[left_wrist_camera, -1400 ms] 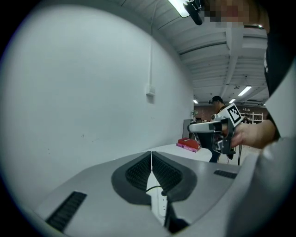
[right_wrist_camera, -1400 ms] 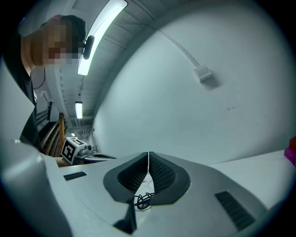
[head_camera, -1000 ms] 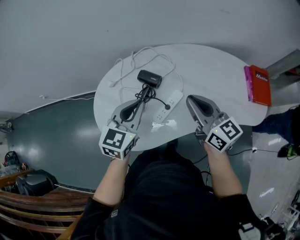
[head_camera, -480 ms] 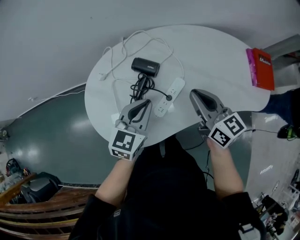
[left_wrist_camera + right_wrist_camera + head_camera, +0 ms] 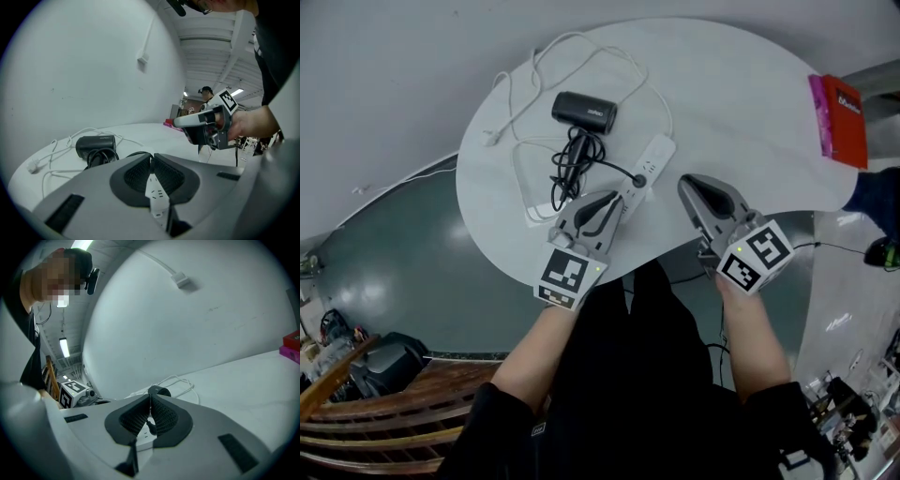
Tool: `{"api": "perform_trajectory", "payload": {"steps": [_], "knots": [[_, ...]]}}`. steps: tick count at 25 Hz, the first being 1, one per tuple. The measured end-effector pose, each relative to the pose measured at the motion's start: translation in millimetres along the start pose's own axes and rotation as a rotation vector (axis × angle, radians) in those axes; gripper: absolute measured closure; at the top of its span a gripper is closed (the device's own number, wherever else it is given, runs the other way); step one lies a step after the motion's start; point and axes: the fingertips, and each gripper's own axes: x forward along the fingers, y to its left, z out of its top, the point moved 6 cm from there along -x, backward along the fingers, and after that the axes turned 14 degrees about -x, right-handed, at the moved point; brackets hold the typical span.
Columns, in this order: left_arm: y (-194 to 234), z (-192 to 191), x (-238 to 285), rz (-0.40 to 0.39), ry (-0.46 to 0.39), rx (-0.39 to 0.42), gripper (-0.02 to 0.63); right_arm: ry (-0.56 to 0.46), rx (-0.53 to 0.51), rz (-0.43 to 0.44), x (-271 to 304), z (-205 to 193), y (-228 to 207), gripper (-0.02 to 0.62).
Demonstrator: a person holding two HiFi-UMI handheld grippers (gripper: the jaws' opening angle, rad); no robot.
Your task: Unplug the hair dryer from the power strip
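A black hair dryer (image 5: 584,111) lies on the round white table (image 5: 750,103), its black cord bunched beside it. The cord runs to a black plug (image 5: 639,181) in the white power strip (image 5: 649,161). My left gripper (image 5: 614,195) is shut and empty, its tips over the strip's near end. In the left gripper view the strip (image 5: 154,190) shows just below the shut left gripper (image 5: 152,157), with the dryer (image 5: 96,144) to the left. My right gripper (image 5: 682,183) is shut and empty, just right of the strip. The right gripper (image 5: 150,397) points at the strip (image 5: 144,439).
A white cable (image 5: 534,75) loops round the dryer at the table's far left. A red and pink book (image 5: 842,117) lies at the table's right edge. Dark floor surrounds the table, with wooden furniture at the lower left.
Both grippers have come down toward the table. The left one has moved right and forward, up to the near end of the power strip. Both have stayed shut.
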Motion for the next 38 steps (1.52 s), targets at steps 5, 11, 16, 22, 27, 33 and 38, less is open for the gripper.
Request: {"api": "perform_trajectory", "payload": {"steps": [5,11,16,22,27,33,38], "knots": [[2.6,-18.1,18.1,-0.013,0.048,0.009,0.572,0.005,0.014,0.012,9.6,-19.7,-3.1,0.560],[6.1,-37.2,35.9,-0.027,0.123,0.016,0.495,0.010,0.037,0.031,15.1,-36.7,-2.6,0.560],[2.2,-45.7,49.8,-0.033,0.166,0.051,0.385,0.029,0.004,0.070,20.1,-43.3,0.0,0.558],[5.5,-50.6,60.8,0.023,0.203,0.096,0.362,0.052,-0.049,0.121,32.8,-45.7,8.8,0.557],[5.4,-55.5,63.7,0.038,0.186,0.099,0.365,0.090,-0.107,0.173,46.9,-50.2,15.9,0.484],[3.5,-57.5,62.2,0.047,0.148,0.113,0.365,0.148,-0.183,0.199,62.3,-56.4,19.4,0.477],[4.2,-57.6,61.9,0.054,0.128,0.104,0.364,0.213,-0.259,0.223,76.0,-65.4,25.0,0.477]]}}
